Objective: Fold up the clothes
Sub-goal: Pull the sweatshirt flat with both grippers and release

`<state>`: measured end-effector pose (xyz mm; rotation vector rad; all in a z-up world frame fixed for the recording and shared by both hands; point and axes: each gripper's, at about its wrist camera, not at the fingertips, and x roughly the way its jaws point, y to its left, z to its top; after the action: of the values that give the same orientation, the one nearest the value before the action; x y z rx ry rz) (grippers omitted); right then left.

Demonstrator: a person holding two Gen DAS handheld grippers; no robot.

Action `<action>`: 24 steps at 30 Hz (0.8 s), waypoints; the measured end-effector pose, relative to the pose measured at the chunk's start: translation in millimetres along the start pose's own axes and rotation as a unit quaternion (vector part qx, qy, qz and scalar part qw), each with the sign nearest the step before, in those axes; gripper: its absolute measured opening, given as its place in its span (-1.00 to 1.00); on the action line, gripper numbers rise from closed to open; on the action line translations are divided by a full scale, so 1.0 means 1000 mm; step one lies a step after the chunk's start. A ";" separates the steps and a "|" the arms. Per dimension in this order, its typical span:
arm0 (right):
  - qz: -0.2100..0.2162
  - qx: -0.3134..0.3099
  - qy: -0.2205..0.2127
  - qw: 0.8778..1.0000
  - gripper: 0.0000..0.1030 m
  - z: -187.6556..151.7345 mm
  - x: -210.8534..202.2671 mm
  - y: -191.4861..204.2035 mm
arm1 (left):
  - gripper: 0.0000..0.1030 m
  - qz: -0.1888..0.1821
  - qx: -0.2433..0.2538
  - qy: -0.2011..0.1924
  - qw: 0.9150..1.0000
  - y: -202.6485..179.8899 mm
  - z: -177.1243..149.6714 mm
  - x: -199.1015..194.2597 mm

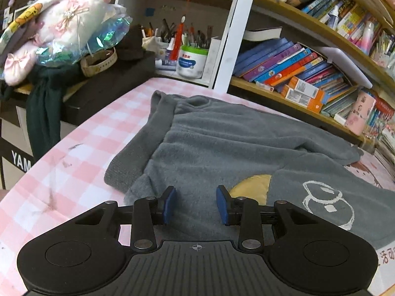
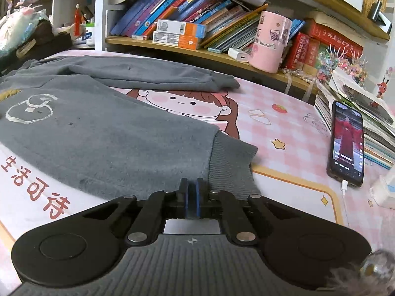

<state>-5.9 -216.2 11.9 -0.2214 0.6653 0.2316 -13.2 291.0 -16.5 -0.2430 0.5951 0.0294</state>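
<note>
Blue-padded fingers (image 2: pixel 197 198) of the right gripper (image 2: pixel 192 197) are seen pressed together at the near edge of the grey sweatshirt (image 2: pixel 98 138), just beside its ribbed cuff (image 2: pixel 229 162); whether cloth is caught between them cannot be told. The left gripper (image 1: pixel 196 203) is held with its fingers wide apart over the garment's near hem, nothing between them.

The sweatshirt is spread on the pink checked surface (image 2: pixel 291 128), one sleeve (image 2: pixel 153 74) laid across near the bookshelf (image 2: pixel 197 51), the other doubled along the body in the left view. This would suit either a fold half made or a garment being laid out.

For a clean fold, both layers are best gathered at an edge and the cloth kept taut and lifted evenly, so the thick pile is not bunched. The fabric looks fleecy, soft and heavy; the cuff is a tighter knit. A white outline print (image 1: pixel 325 203) and a yellow patch (image 1: pixel 251 187) are borne on it.
</note>
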 end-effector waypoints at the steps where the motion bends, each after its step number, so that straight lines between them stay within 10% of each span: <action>1: 0.003 0.001 -0.002 1.000 -0.90 0.000 0.000 0.000 | -0.35 -0.001 -0.001 -0.001 1.000 0.001 0.000 0.000; 24: 0.055 -0.009 -0.031 0.998 -0.67 0.006 -0.012 0.026 | -0.17 -0.008 -0.001 -0.027 1.000 -0.008 -0.009 -0.019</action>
<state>-19.0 -191.8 20.6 -0.1930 0.6142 0.3493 -33.4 281.8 -11.6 -0.2477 0.5387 0.0210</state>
